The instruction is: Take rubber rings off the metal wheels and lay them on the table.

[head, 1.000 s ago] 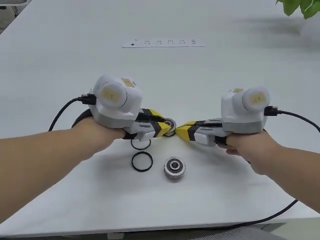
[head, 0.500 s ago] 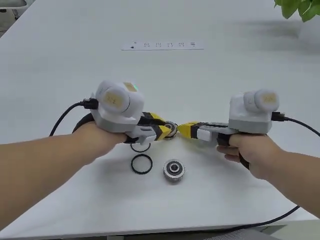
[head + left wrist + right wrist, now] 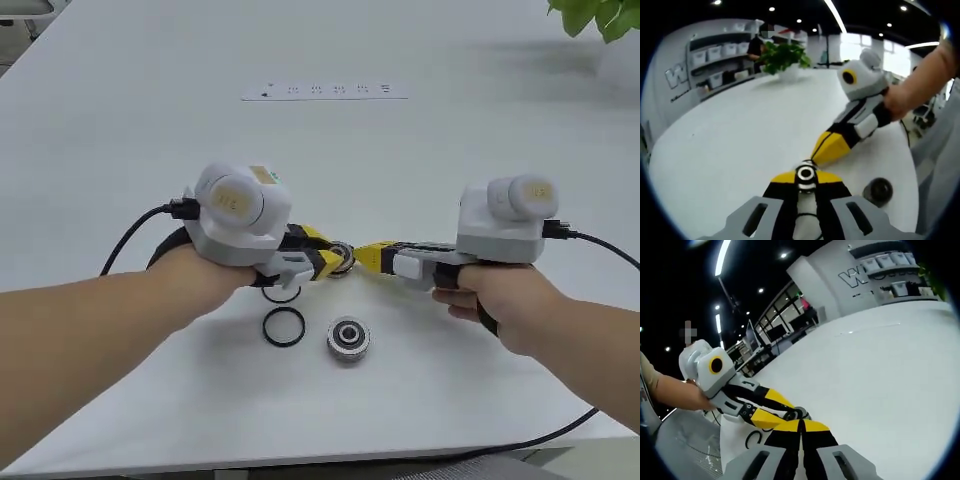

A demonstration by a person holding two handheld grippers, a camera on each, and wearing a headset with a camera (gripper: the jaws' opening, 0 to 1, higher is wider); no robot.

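Note:
My left gripper (image 3: pixel 333 259) is shut on a small metal wheel (image 3: pixel 343 256), held just above the white table (image 3: pixel 420 160). In the left gripper view the wheel (image 3: pixel 805 175) sits between the yellow jaw tips. My right gripper (image 3: pixel 362 258) faces it tip to tip, jaws shut, and its tips touch the wheel's rim (image 3: pixel 797 413). Whether a ring is pinched there is hidden. A second metal wheel (image 3: pixel 348 337) lies on the table below them. Two black rubber rings lie flat, one (image 3: pixel 284 327) left of that wheel, the other (image 3: pixel 281 293) partly under the left gripper.
A white power strip (image 3: pixel 325 90) lies at the far middle of the table. Green plant leaves (image 3: pixel 592 14) show at the far right corner. Black cables (image 3: pixel 130 228) trail from both grippers. The table's near edge (image 3: pixel 300 462) runs close below the lying wheel.
The right hand has drifted slightly right and up. Both grippers stay tip to tip at the held wheel. Rings and the lying wheel have not moved.

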